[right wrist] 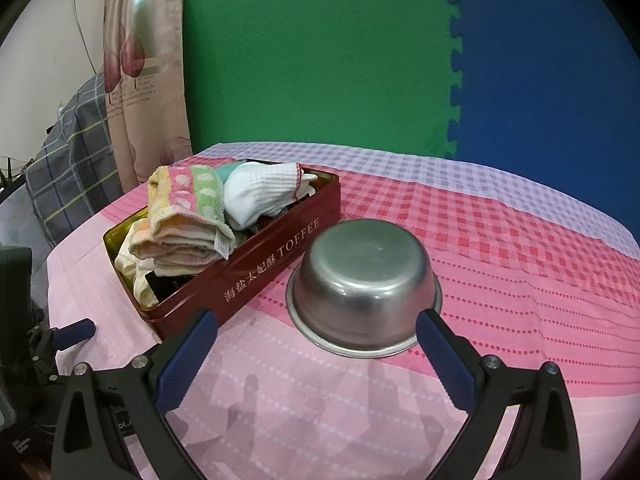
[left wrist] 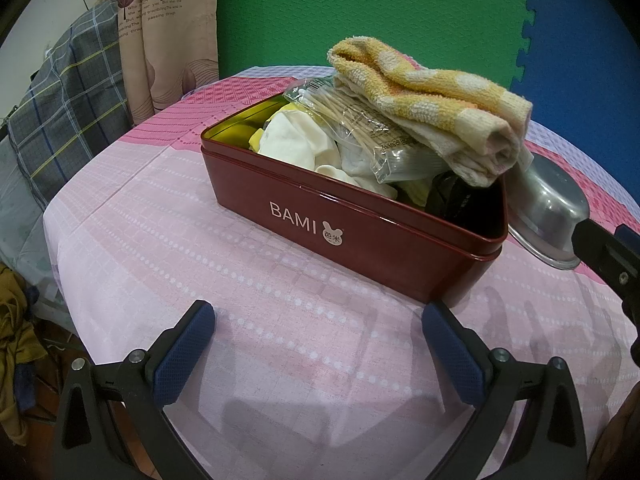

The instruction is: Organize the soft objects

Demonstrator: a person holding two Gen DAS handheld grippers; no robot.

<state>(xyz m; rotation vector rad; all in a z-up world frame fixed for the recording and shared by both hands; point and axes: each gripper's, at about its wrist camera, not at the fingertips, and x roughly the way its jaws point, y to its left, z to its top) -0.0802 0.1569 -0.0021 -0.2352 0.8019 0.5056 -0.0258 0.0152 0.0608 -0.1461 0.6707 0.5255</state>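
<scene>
On the pink tablecloth [right wrist: 500, 280] our tin [left wrist: 360, 236] brims with towel [left wrist: 432, 96] and socks [right wrist: 260, 192], so we hold both the left claw [left wrist: 318, 344] and right claw [right wrist: 316, 344] apart, empty.

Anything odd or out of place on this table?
Two things: the steel bowl sits upside down on the tablecloth beside the red tin, and the folded towel is heaped well above the tin's rim, overhanging one corner.
</scene>
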